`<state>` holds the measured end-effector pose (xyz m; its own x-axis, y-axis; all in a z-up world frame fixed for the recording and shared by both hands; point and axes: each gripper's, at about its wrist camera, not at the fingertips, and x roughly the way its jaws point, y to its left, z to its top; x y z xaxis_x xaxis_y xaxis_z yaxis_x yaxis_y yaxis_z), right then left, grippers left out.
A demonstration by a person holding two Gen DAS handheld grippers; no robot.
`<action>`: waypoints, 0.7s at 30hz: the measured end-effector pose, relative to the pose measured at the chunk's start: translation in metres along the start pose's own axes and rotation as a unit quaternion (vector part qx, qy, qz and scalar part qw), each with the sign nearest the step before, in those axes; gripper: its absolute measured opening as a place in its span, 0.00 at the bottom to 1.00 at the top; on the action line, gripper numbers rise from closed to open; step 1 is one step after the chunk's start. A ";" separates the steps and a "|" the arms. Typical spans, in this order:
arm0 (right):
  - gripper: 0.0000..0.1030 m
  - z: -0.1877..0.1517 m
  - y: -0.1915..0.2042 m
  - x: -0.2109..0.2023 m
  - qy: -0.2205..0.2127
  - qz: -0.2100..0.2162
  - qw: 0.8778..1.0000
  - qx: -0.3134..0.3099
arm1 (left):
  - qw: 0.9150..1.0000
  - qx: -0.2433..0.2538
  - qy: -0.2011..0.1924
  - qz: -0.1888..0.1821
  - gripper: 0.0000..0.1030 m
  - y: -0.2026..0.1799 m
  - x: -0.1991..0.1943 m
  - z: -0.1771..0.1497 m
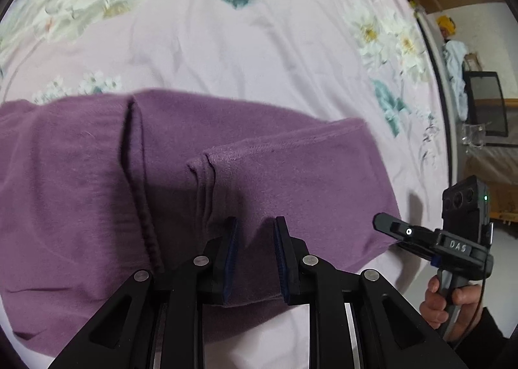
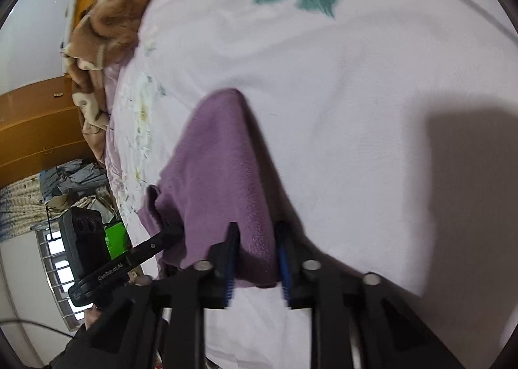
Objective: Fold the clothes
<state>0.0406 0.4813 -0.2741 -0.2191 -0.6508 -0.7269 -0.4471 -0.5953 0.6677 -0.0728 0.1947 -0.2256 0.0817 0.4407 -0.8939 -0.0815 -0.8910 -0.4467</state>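
Observation:
A purple garment (image 1: pixel 81 191) lies folded across a pink floral bed sheet (image 1: pixel 226 45), with a seam and a folded sleeve edge on top. My left gripper (image 1: pixel 255 226) is shut on its near edge, and cloth fills the gap between the blue pads. At the garment's right corner the right gripper (image 1: pixel 383 223) shows from the side, held by a hand (image 1: pixel 446 304). In the right wrist view my right gripper (image 2: pixel 255 229) is shut on a corner of the purple garment (image 2: pixel 220 158), which rises into a raised ridge. The left gripper (image 2: pixel 173 234) grips the cloth at the left.
A brown patterned blanket (image 2: pixel 103 29) is heaped at the bed's far left edge beside a wooden frame (image 2: pixel 32 126). A dark screen (image 1: pixel 485 103) and clutter stand beyond the bed's right edge. Bare sheet (image 2: pixel 356 110) stretches beyond the garment.

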 end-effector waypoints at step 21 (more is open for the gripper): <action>0.12 -0.059 0.205 -0.026 -0.058 0.028 0.979 -0.195 | 0.996 -0.017 -0.075 -0.044 0.22 0.074 -0.110 -0.018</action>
<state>0.0061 0.3483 -0.1085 -0.3412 -0.6437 -0.6851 -0.0703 -0.7093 0.7014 -0.0703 0.0782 -0.1601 -0.0617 0.5263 -0.8480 -0.0469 -0.8503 -0.5243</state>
